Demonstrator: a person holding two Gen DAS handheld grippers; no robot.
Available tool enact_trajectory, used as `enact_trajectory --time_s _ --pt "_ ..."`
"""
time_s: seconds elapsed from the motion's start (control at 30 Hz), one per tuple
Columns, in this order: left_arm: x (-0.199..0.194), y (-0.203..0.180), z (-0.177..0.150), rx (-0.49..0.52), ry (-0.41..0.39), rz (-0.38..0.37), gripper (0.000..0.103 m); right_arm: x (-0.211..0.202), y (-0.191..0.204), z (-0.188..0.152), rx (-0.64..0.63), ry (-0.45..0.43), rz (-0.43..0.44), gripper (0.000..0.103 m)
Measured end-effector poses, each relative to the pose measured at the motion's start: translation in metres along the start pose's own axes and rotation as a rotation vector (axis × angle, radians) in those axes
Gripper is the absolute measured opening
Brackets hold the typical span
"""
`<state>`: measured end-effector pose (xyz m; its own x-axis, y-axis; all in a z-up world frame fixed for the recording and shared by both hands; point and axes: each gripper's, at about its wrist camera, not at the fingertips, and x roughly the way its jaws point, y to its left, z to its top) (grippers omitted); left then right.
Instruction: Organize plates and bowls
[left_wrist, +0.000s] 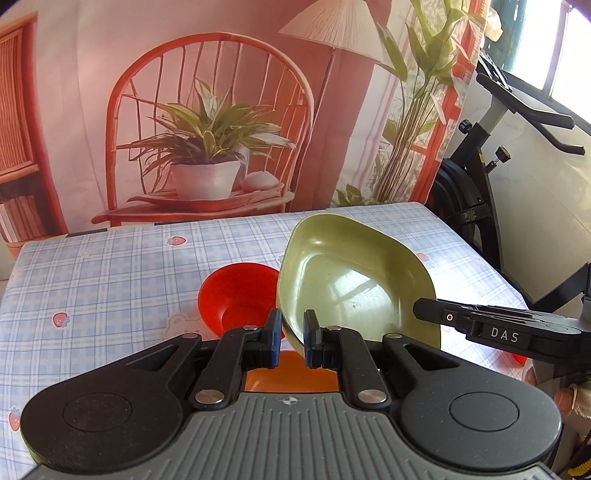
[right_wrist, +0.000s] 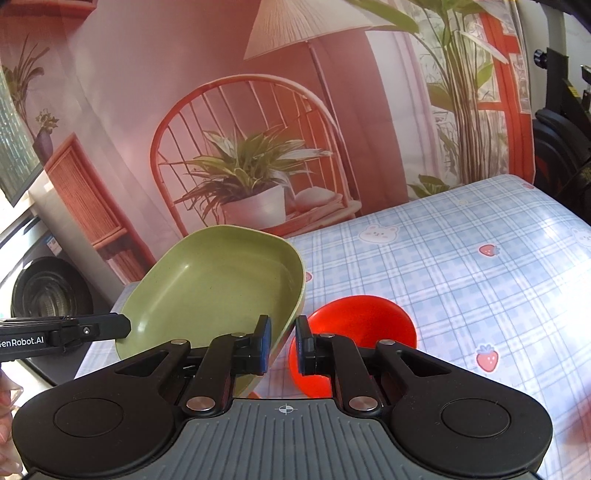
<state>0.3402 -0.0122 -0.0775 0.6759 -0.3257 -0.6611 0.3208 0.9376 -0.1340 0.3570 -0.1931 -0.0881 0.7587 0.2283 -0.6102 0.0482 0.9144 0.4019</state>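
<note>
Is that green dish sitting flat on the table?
No, the green dish is tilted above the checked tablecloth, its rim pinched by the left tool and right tool.

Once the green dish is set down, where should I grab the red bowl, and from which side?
Take the red bowl by its rim, one finger inside and one outside, coming from above. It stands upright and open on the checked tablecloth, with a thin flared wall that suits a pinch. The near edge looks easiest, probably for the right gripper, since the green dish crowds the other side.
</note>
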Motion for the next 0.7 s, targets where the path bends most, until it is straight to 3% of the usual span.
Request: enact_trajectory --time_s 0.3,0.6,0.7 --pt "-0.024 0.019 -0.022 -0.038 0.002 0.022 0.013 -0.003 0.027 -0.033 -0.029 0.048 0.026 0.014" --pt "-0.054 0.017 -0.022 -0.015 -0.063 0.047 0.013 -0.010 0.043 -0.037 -0.013 0.067 0.070 0.015" --pt "-0.050 0.017 -0.032 -0.022 -0.048 0.054 0.013 -0.010 0.042 -0.042 -0.011 0.075 0.067 0.015"
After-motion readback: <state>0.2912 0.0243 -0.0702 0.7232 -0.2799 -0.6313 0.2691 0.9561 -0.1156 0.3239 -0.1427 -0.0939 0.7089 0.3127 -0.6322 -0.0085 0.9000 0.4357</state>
